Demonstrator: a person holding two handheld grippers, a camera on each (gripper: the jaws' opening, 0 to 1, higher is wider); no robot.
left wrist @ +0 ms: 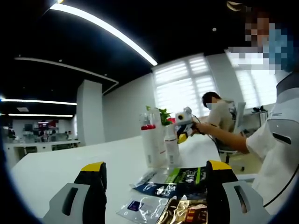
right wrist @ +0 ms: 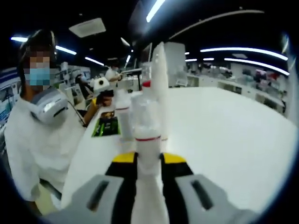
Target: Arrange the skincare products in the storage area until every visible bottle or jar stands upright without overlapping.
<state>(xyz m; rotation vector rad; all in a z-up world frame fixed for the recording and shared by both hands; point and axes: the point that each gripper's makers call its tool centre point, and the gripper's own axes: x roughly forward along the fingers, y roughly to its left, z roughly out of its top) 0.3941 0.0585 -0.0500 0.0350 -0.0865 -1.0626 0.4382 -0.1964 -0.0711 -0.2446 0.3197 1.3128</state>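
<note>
Right gripper [right wrist: 148, 161] clamps white bottle [right wrist: 145, 140]; left gripper [left wrist: 156, 175] spread above sachets [left wrist: 163, 196]

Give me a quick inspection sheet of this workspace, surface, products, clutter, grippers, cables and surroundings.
Surface: white table, mostly bare.
Job's things: tall white bottles upright; one white bottle held between the right jaws.
Clutter: sachet packets lying flat near the left jaws.
Grippers: left gripper open above the packets; right gripper shut on the bottle.
Cables: nothing seen.
Surroundings: office, ceiling light strips, blinds, seated person, green plant.
</note>
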